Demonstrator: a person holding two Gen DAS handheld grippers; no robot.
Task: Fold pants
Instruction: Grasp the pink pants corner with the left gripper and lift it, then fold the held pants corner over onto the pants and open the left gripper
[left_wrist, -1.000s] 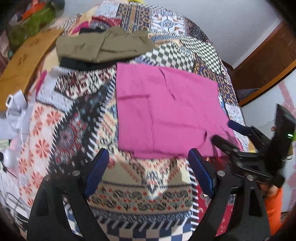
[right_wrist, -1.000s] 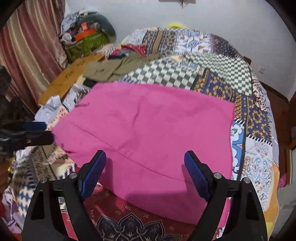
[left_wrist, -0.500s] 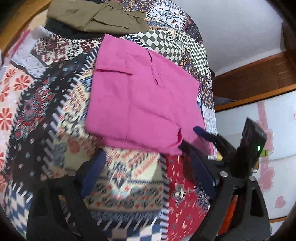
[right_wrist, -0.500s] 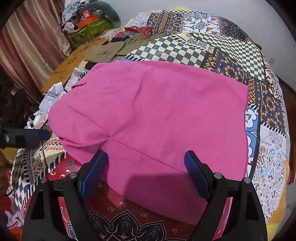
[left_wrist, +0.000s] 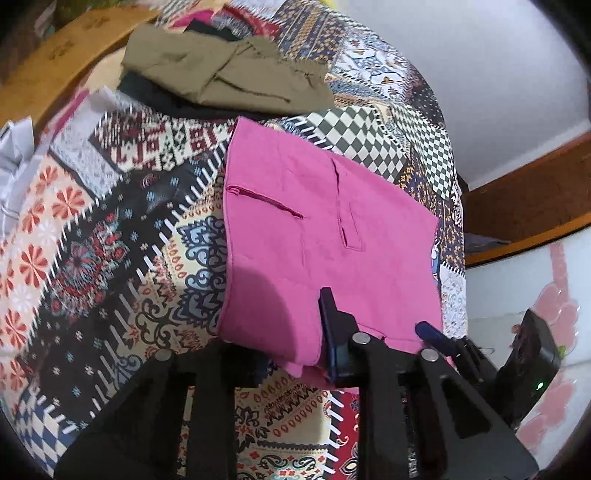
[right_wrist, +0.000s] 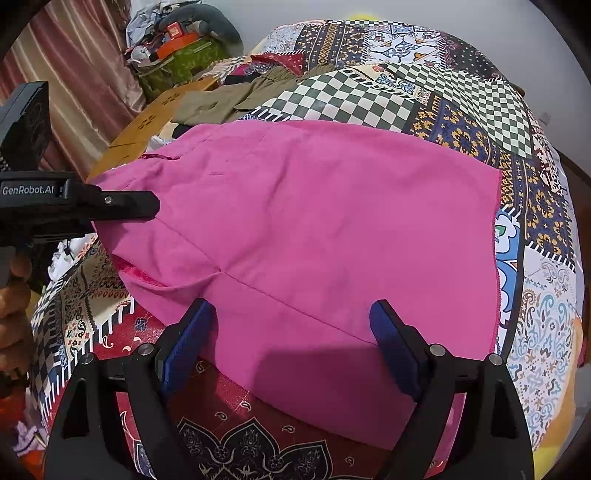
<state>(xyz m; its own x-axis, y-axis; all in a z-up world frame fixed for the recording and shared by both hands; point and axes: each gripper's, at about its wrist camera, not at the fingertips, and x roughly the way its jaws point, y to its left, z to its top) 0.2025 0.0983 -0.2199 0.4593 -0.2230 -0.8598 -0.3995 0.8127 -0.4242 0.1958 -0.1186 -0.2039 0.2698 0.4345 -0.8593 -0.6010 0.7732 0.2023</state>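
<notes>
The pink pants (left_wrist: 332, 236) lie flat on the patchwork bedspread, also in the right wrist view (right_wrist: 325, 236). My left gripper (left_wrist: 295, 350) has its jaws around the near edge of the pants; the right blue pad sits on top of the cloth and the left pad is under it. It enters the right wrist view (right_wrist: 144, 205) from the left at the pants' edge. My right gripper (right_wrist: 291, 339) is open, its blue pads over the near edge of the pants. It shows in the left wrist view (left_wrist: 439, 338) at lower right.
Folded olive pants (left_wrist: 229, 74) lie on a dark garment at the far side of the bed. A wooden board (left_wrist: 62, 62) and white cloth (left_wrist: 18, 147) sit at the left. A pile of bags (right_wrist: 177, 48) is beyond the bed. The bedspread (right_wrist: 535, 295) drops off at right.
My left gripper has moved forward onto the near edge of the pink pants and narrowed around it. My right gripper has edged closer over the pants.
</notes>
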